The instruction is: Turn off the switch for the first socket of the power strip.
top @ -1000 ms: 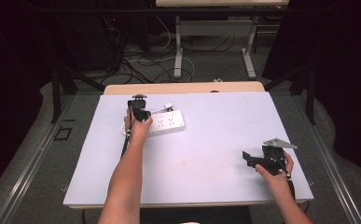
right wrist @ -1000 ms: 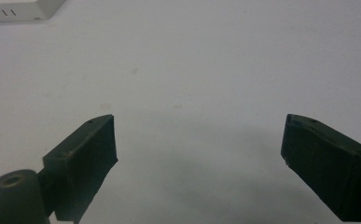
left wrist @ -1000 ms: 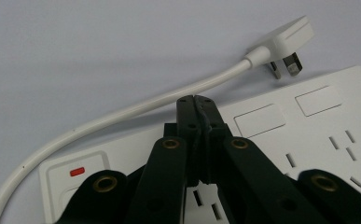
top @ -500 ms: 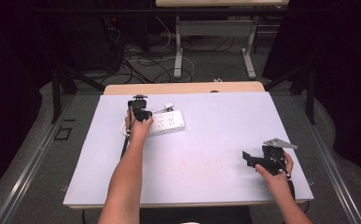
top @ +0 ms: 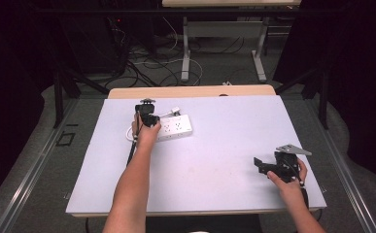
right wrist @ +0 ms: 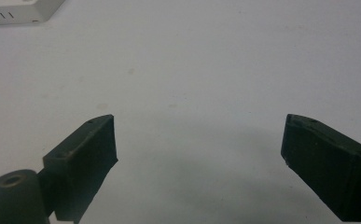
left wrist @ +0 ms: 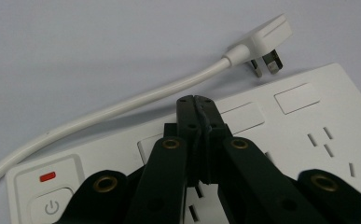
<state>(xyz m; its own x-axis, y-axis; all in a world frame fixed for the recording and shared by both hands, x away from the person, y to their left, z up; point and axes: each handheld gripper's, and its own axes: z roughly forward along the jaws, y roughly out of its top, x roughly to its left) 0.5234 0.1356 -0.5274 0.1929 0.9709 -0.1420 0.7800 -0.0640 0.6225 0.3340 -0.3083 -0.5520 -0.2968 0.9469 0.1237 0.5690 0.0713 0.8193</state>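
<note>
A white power strip [top: 175,127] lies at the far left of the white table, and my left gripper [top: 149,119] hovers over its left end. In the left gripper view the jaws are shut tip to tip with nothing between them, my left gripper [left wrist: 197,99] pointing down over the power strip [left wrist: 308,126] near its sockets. The strip's power button [left wrist: 51,206] sits under a red light [left wrist: 47,176]. Its white cable [left wrist: 122,107] curves round to a plug [left wrist: 267,39] lying loose on the table. My right gripper [top: 262,166] rests near the front right, and in its own view my right gripper [right wrist: 199,140] stands open over bare table.
The white table [top: 224,145] has free room across its middle. A corner of the power strip [right wrist: 15,11] shows far off in the right gripper view. Beyond the table's far edge are desk legs and loose cables on the floor [top: 176,63].
</note>
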